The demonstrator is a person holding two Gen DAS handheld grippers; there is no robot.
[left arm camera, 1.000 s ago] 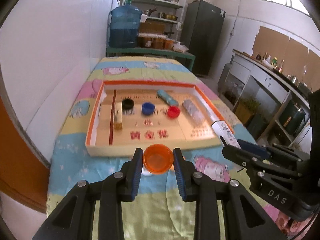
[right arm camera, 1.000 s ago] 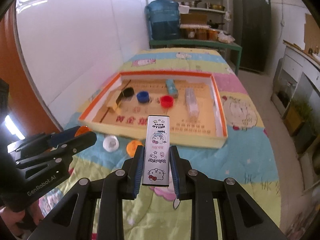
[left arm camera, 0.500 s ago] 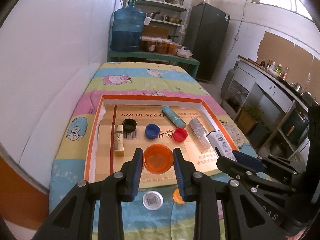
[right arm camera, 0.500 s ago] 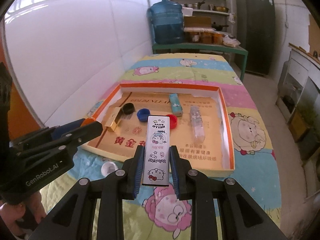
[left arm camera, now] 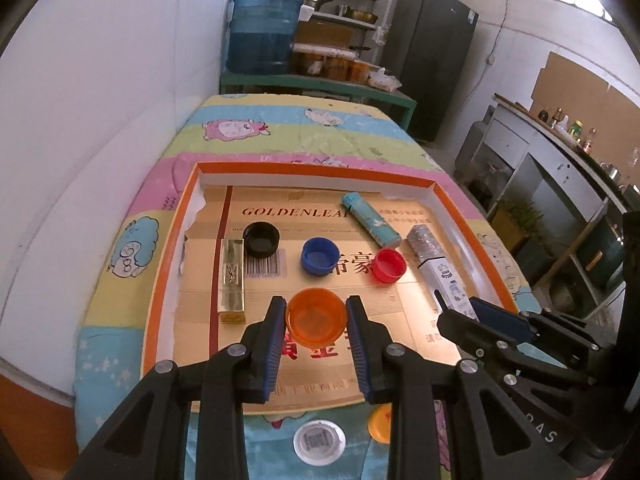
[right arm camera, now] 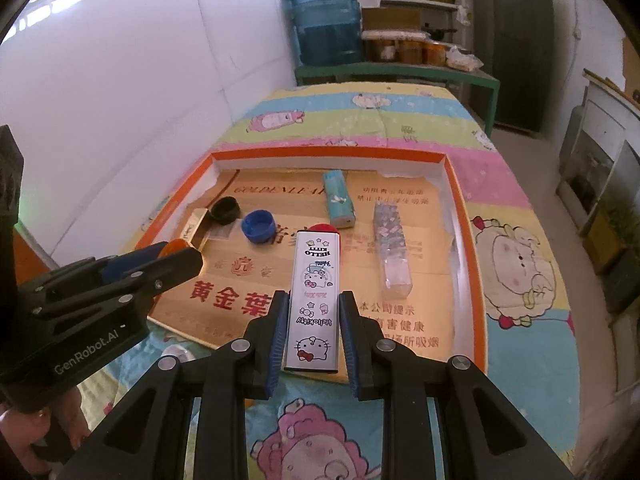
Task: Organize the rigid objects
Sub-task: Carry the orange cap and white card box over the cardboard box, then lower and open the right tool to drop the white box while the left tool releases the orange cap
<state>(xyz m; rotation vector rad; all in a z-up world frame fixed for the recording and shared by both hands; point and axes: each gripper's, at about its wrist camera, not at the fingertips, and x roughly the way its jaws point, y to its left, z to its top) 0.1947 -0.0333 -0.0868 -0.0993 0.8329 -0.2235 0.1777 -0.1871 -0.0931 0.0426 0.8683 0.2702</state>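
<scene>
Right wrist view, lighter (right arm camera: pixel 315 300) lengthwise between tongs (right arm camera: pixel 313 330)

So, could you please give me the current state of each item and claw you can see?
left claw: shut on orange cap, over the tray
right claw: shut on Hello Kitty case
black cap: in tray, open side up
blue cap: in tray, open side up
red cap: in tray, open side up
gold bar: lying flat in tray
white cap: outside tray, on cloth

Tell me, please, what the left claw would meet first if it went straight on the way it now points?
Probably the tray's printed cardboard floor; the left claw, holding the orange cap, points down into it, short of the blue cap. Depth is unclear.
</scene>
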